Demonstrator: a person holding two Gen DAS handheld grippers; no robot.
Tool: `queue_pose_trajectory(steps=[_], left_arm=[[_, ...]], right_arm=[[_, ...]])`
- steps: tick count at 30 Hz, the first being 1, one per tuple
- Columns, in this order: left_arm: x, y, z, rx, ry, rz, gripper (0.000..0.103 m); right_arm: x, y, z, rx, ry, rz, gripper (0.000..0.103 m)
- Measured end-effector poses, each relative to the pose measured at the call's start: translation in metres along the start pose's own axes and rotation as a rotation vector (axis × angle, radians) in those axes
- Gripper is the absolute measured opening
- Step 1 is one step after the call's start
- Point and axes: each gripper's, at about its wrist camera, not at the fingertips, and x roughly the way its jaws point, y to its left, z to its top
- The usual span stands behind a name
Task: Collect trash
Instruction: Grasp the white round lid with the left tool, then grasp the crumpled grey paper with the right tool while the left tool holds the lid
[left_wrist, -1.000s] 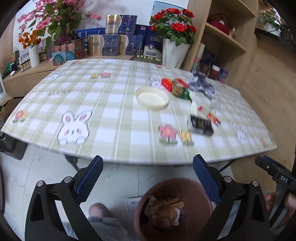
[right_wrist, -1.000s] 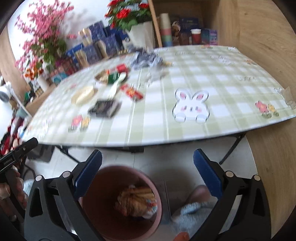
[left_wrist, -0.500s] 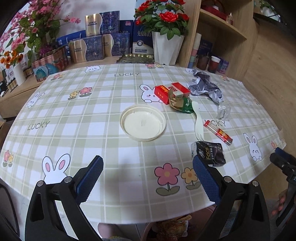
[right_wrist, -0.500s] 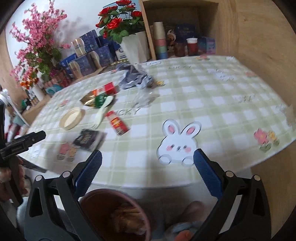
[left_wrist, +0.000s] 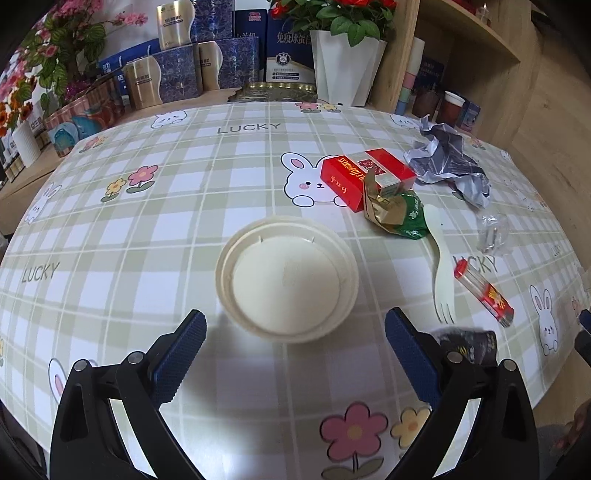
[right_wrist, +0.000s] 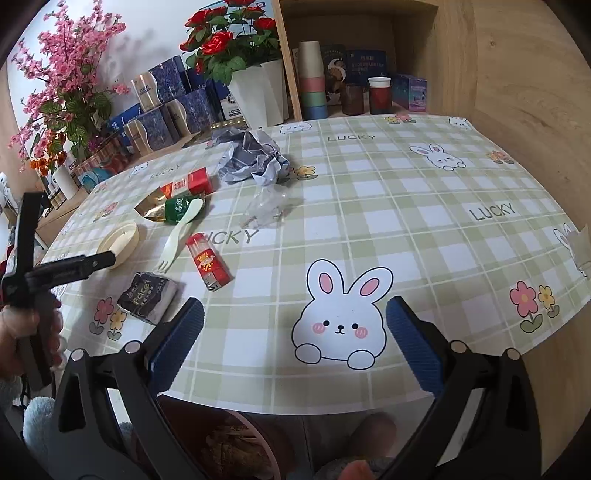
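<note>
My left gripper (left_wrist: 295, 354) is open over the checked tablecloth, its fingers just short of a cream plastic lid (left_wrist: 287, 277). Right of the lid lie a red carton (left_wrist: 364, 177), a gold-green wrapper (left_wrist: 397, 212), a cream fork (left_wrist: 441, 258), a red-capped tube (left_wrist: 484, 293), a black packet (left_wrist: 471, 345), clear film (left_wrist: 493, 232) and crumpled grey paper (left_wrist: 448, 162). My right gripper (right_wrist: 295, 343) is open above the table's near edge, over a printed rabbit. The black packet (right_wrist: 147, 295), tube (right_wrist: 208, 264) and fork (right_wrist: 179, 232) lie to its left. A brown bin (right_wrist: 236, 446) holding trash sits below.
Flower vases (left_wrist: 341, 66), blue boxes (left_wrist: 177, 74) and a wooden shelf with cups (right_wrist: 312, 88) stand behind the table. A wooden wall (right_wrist: 535, 110) bounds the right side. The hand holding the left gripper (right_wrist: 26, 332) shows at the right wrist view's left edge.
Both grippers rose from over the bin and moved forward over the table. The left one now hangs close to the cream lid; the right one has come above the table's edge.
</note>
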Motion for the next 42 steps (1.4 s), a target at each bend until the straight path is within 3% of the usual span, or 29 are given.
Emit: queue_pose_trajectory(steps=[8,11,12,21,27,31,41,42], left_arm=[[0.033,0.009,0.020,-0.049,0.075,0.051,0.095],[0.034,0.011,0.019,-0.020,0.051,0.076,0.093],[0.033,0.010,0.018,-0.013,0.038,0.095,0.087],[0.014,0.022,0.013,-0.101,-0.058,0.044,0.082],[0.009,0.003,0.011,-0.034,-0.087,0.076,0.082],[0.010,-0.003,0.010,-0.006,-0.088,0.084,0.082],[0.014,0.025,0.009,-0.144,-0.068,0.029,0.082],[0.015,0.025,0.009,-0.149,-0.067,0.028,0.082]], right_arm=[[0.009,-0.004,0.005,-0.008,0.023,0.002,0.097],[0.013,-0.005,0.012,-0.020,0.026,-0.004,0.097],[0.014,-0.006,0.014,-0.024,0.027,-0.003,0.097],[0.034,-0.006,0.063,-0.082,-0.009,-0.004,0.097],[0.072,0.010,0.114,-0.215,-0.018,-0.055,0.096],[0.103,0.025,0.147,-0.222,-0.009,-0.024,0.090],[0.183,0.052,0.183,-0.137,0.109,-0.035,0.081],[0.189,0.052,0.183,-0.117,0.127,-0.036,0.076]])
